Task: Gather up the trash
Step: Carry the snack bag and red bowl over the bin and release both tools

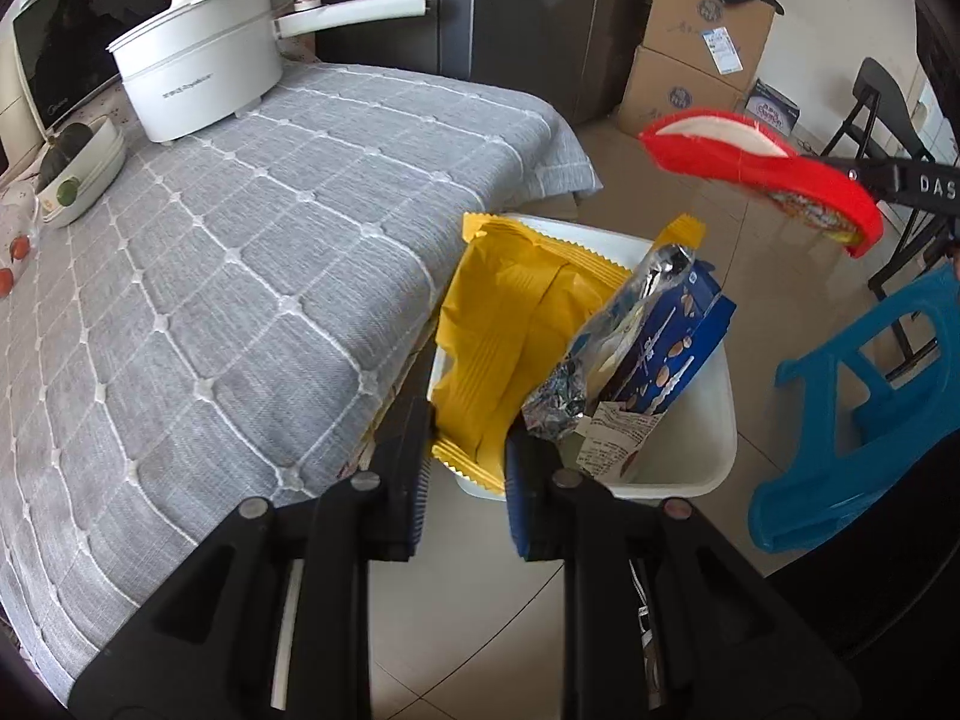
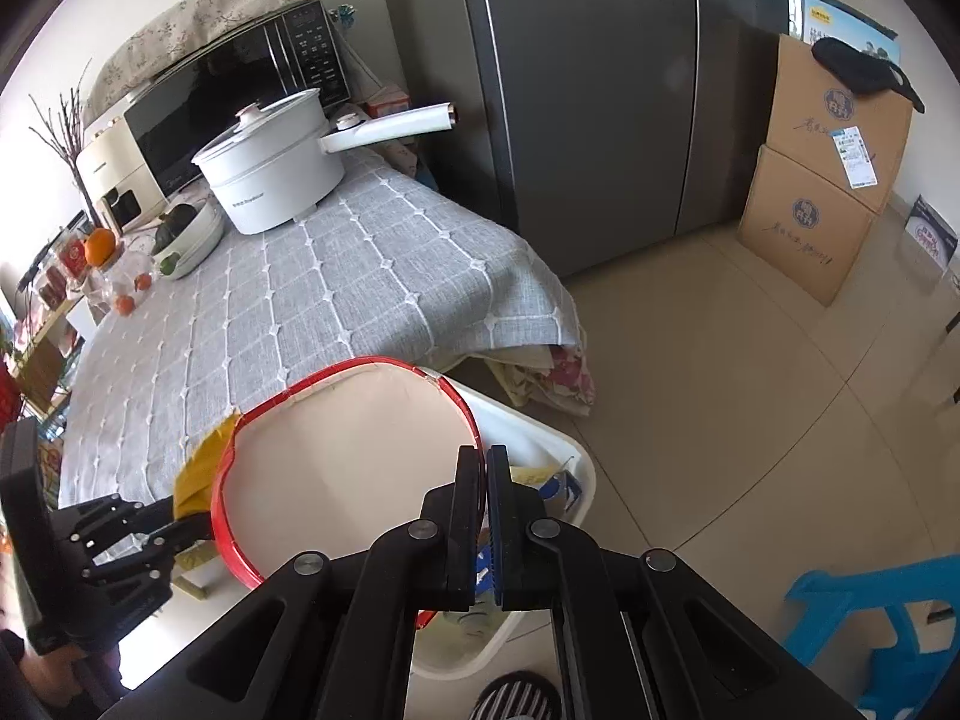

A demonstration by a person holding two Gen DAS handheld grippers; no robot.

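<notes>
A white trash bin (image 1: 708, 420) stands on the floor beside the table. It holds a yellow wrapper (image 1: 510, 336), a crumpled silver wrapper (image 1: 606, 348) and a blue snack box (image 1: 672, 336). My left gripper (image 1: 465, 450) is open, its fingers either side of the yellow wrapper's lower end. My right gripper (image 2: 483, 480) is shut on the rim of a red instant-noodle bowl (image 2: 348, 462), held above the bin (image 2: 540, 438). The bowl also shows in the left wrist view (image 1: 762, 174).
A table with a grey checked cloth (image 1: 240, 276) carries a white electric pot (image 1: 204, 78), a microwave (image 2: 228, 108) and a fruit dish (image 1: 84, 174). A fridge (image 2: 588, 90), stacked cardboard boxes (image 2: 822, 180) and a blue plastic stool (image 1: 864, 420) stand around.
</notes>
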